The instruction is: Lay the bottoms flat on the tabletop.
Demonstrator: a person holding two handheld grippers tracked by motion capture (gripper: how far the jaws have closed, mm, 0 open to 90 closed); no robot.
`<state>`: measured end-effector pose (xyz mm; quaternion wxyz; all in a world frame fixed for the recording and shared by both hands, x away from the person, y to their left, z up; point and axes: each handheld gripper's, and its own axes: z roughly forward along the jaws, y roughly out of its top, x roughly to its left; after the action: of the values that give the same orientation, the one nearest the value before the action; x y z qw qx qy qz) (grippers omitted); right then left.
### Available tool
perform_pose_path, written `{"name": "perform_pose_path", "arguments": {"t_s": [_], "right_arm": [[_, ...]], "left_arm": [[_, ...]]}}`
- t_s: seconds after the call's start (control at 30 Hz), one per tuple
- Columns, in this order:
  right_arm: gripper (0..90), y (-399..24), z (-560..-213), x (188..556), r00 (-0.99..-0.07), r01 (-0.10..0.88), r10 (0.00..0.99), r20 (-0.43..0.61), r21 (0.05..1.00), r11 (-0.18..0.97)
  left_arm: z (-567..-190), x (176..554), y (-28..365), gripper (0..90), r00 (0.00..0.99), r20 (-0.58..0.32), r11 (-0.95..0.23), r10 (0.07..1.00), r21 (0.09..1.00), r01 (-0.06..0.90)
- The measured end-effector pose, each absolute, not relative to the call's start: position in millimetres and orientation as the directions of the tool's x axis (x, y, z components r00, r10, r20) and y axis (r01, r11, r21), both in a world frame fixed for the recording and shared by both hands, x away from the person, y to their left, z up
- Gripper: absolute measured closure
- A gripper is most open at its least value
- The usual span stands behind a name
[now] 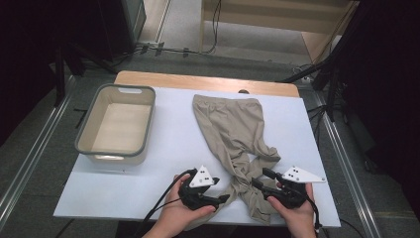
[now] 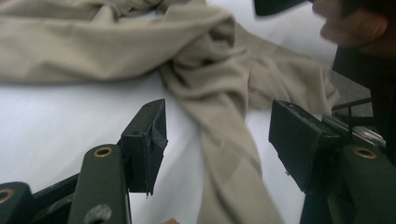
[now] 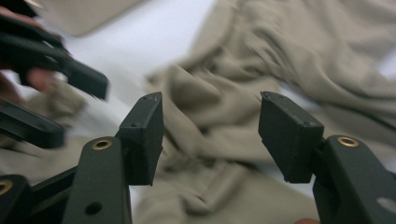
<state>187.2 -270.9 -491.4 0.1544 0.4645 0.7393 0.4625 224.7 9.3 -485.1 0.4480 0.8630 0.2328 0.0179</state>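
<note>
A pair of beige trousers (image 1: 230, 129) lies crumpled on the white table top (image 1: 124, 191), waistband at the far side and legs twisted toward the near edge. My left gripper (image 1: 225, 199) is held low at the near edge, just left of the twisted legs. It is open, and a trouser leg (image 2: 224, 140) runs between its jaws without touching the pads. My right gripper (image 1: 261, 179) points at the bunched cloth from the right. It is open too, with folds of the trousers (image 3: 210, 116) beyond its jaws.
A beige bin with a grey rim (image 1: 128, 89) stands empty at the table's left. Bare white surface lies between the bin and the trousers. The other hand (image 2: 355, 28) appears at the top right of the left gripper view.
</note>
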Motion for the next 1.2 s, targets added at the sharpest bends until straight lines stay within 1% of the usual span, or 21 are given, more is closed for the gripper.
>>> {"name": "perform_pose_path", "arguments": {"t_s": [0.07, 0.1, 0.17, 0.3, 0.33, 0.37, 0.4, 0.47, 0.5, 0.53, 0.57, 0.63, 0.7, 0.73, 0.8, 0.9, 1.07, 1.1, 1.13, 1.17, 1.2], "right_arm": [[43.9, -276.9, -499.1, 188.3, -0.486, 0.561, 0.853, 0.188, 0.816, 0.14], [44.2, -278.1, -501.7, 189.3, -0.474, 0.565, 0.86, 0.187, 0.814, 0.135], [45.0, -280.8, -508.5, 193.1, -0.45, 0.582, 0.869, 0.208, 0.806, 0.109], [44.4, -274.2, -513.5, 198.7, -0.451, 0.591, 0.864, 0.222, 0.8, 0.103], [44.0, -270.3, -514.1, 200.8, -0.457, 0.594, 0.862, 0.218, 0.796, 0.114], [43.8, -267.6, -514.7, 202.4, -0.456, 0.601, 0.864, 0.214, 0.79, 0.121], [43.8, -264.0, -516.5, 204.9, -0.458, 0.608, 0.863, 0.213, 0.783, 0.13], [44.1, -257.1, -520.7, 209.9, -0.467, 0.627, 0.859, 0.211, 0.764, 0.154], [45.1, -253.3, -522.2, 211.7, -0.465, 0.639, 0.863, 0.195, 0.749, 0.175], [47.9, -250.3, -523.1, 213.4, -0.464, 0.647, 0.867, 0.181, 0.738, 0.192], [50.7, -248.3, -523.3, 214.3, -0.463, 0.655, 0.869, 0.178, 0.728, 0.2], [62.7, -247.0, -523.0, 214.7, -0.453, 0.658, 0.878, 0.157, 0.723, 0.21], [77.3, -248.8, -522.5, 214.6, -0.458, 0.656, 0.875, 0.156, 0.723, 0.214], [80.2, -250.0, -521.8, 214.3, -0.462, 0.656, 0.872, 0.161, 0.723, 0.215], [82.4, -254.1, -519.4, 214.3, -0.466, 0.651, 0.872, 0.152, 0.726, 0.221], [82.7, -267.8, -515.0, 213.7, -0.433, 0.646, 0.89, 0.141, 0.738, 0.197], [81.1, -297.2, -513.3, 212.9, -0.364, 0.649, 0.916, 0.169, 0.751, 0.12], [79.0, -300.7, -513.4, 212.4, -0.365, 0.646, 0.915, 0.175, 0.755, 0.113], [74.0, -303.1, -512.6, 211.3, -0.372, 0.641, 0.91, 0.183, 0.76, 0.109], [67.5, -303.7, -511.8, 210.4, -0.379, 0.633, 0.906, 0.186, 0.767, 0.107], [61.0, -303.2, -509.7, 208.7, -0.384, 0.623, 0.905, 0.183, 0.775, 0.108]], "left_arm": [[-481.8, 228.6, -1.2, 34.7, 0.877, -0.205, -0.466, 0.435, 0.782, 0.414], [-479.2, 230.1, -7.1, 33.6, 0.871, -0.202, -0.458, 0.449, 0.785, 0.418], [-474.0, 233.3, -18.5, 32.1, 0.869, -0.165, -0.456, 0.466, 0.797, 0.396], [-473.4, 245.9, -34.6, 30.5, 0.861, -0.147, -0.461, 0.487, 0.794, 0.396], [-474.7, 247.9, -36.1, 33.8, 0.859, -0.137, -0.471, 0.494, 0.788, 0.396], [-477.3, 250.5, -37.0, 42.4, 0.858, -0.116, -0.485, 0.501, 0.783, 0.389], [-480.3, 252.9, -37.0, 53.0, 0.858, -0.112, -0.497, 0.502, 0.774, 0.391], [-486.1, 257.3, -33.0, 70.8, 0.857, -0.117, -0.513, 0.502, 0.757, 0.404], [-488.1, 258.3, -28.9, 78.5, 0.853, -0.122, -0.511, 0.507, 0.754, 0.412], [-489.5, 259.0, -23.8, 83.2, 0.851, -0.132, -0.505, 0.508, 0.754, 0.419], [-490.4, 259.6, -18.1, 84.4, 0.851, -0.14, -0.502, 0.506, 0.755, 0.422], [-491.8, 259.8, -5.6, 85.3, 0.845, -0.144, -0.489, 0.515, 0.76, 0.428], [-491.5, 260.4, 9.1, 85.6, 0.837, -0.147, -0.477, 0.527, 0.763, 0.435], [-491.2, 261.3, 17.3, 85.7, 0.833, -0.148, -0.47, 0.534, 0.767, 0.437], [-490.6, 263.3, 34.2, 85.8, 0.818, -0.148, -0.456, 0.556, 0.768, 0.449], [-490.4, 268.8, 58.5, 85.8, 0.789, -0.148, -0.431, 0.596, 0.77, 0.47], [-494.8, 277.4, 91.3, 85.5, 0.747, -0.125, -0.418, 0.653, 0.763, 0.493], [-496.3, 279.6, 97.3, 85.4, 0.734, -0.129, -0.405, 0.667, 0.764, 0.502], [-496.5, 280.8, 100.3, 85.1, 0.727, -0.136, -0.395, 0.673, 0.765, 0.509], [-496.1, 281.9, 103.4, 84.2, 0.719, -0.145, -0.382, 0.679, 0.767, 0.516], [-494.1, 281.6, 105.1, 80.8, 0.714, -0.156, -0.364, 0.682, 0.774, 0.518]]}}
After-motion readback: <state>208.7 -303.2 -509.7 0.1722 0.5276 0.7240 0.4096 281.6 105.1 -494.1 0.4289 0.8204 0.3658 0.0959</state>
